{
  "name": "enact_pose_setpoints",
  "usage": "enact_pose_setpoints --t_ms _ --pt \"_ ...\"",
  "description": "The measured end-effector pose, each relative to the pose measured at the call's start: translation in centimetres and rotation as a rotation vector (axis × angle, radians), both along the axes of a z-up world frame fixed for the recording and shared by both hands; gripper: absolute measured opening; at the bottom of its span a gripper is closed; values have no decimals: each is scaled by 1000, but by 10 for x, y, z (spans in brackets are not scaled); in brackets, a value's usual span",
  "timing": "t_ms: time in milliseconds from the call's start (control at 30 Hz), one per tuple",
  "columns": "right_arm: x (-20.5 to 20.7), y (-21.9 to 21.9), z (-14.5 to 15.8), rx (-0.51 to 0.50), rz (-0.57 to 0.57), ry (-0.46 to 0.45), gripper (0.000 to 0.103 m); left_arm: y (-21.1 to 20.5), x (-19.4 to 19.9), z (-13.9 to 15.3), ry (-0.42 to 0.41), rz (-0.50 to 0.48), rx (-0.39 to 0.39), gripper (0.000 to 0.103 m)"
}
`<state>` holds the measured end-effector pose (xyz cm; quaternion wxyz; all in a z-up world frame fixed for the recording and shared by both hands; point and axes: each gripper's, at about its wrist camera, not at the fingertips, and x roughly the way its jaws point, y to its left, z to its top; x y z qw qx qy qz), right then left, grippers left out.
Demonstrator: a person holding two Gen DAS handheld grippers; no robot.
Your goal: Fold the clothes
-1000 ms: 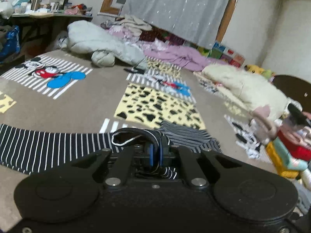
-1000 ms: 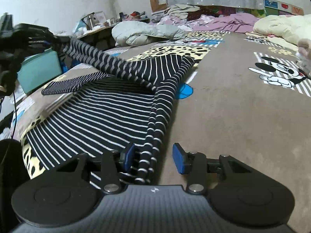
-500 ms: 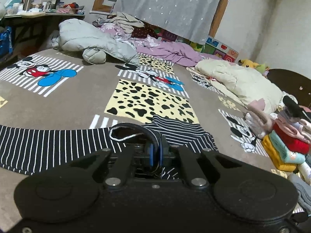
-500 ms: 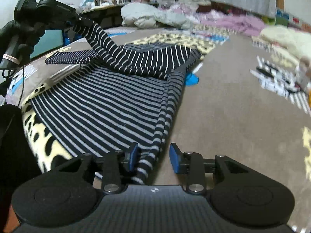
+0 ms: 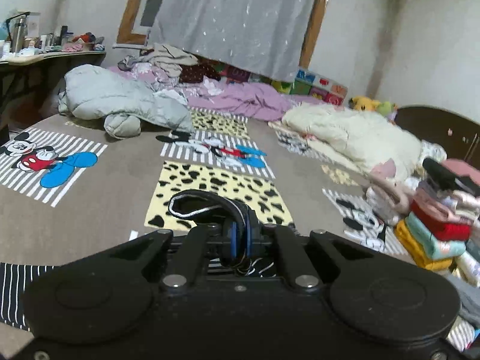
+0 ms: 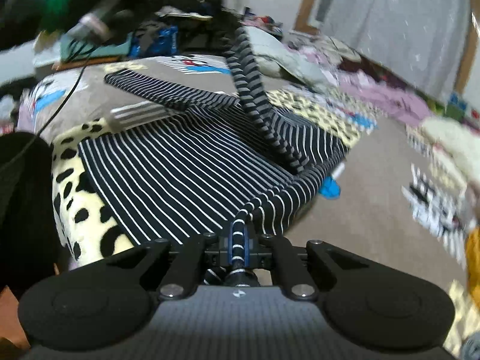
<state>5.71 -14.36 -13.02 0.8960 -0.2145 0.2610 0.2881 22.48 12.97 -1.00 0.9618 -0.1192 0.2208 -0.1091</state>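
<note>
Right gripper (image 6: 239, 244): jaws have just been closing and are now clamped on a bunched edge of the striped shirt (image 6: 192, 162), which lies spread on the bed (image 6: 369, 219) ahead of it; a second ago that edge sat loose between open pads.

Left gripper (image 5: 240, 237): shut, pinching the shirt's sleeve cuff, raised off the bed.

Judgement: both holds secured; shirt ready for a fold.

Grey curtain (image 5: 240, 21), pale walls (image 5: 390, 30), cluttered desk (image 5: 51, 55), probably.
</note>
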Motion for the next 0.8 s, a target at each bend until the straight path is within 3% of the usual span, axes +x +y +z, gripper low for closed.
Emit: enact_pose_setpoints --t_ms 100,167,200,267,333,433,500,533,567,700,800 --pt "-4 17 -2 -70 28 -30 9 5 6 -9 22 9 0 3" --pt "4 32 -16 -144 43 35 13 7 14 -20 57 13 15 3" --pt "5 37 -23 -158 49 41 19 8 18 -26 76 17 21 3" --pt "0 40 -24 -112 61 45 22 11 23 -38 103 20 26 3" --pt "-7 30 -9 14 98 79 54 15 27 -48 127 30 32 3" --pt "-16 21 7 115 130 122 55 22 30 -62 180 50 35 4" --pt "-23 17 8 97 129 112 55 26 26 -67 216 82 58 18" --pt "-25 12 7 98 116 107 55 28 19 -66 212 103 73 35" --pt "-26 7 6 103 103 113 55 29 9 -63 195 134 88 44" --pt "-23 -15 2 148 55 113 55 28 -41 -52 134 266 148 43" --pt "-28 -22 -1 187 41 74 55 14 -69 -50 120 221 88 42"
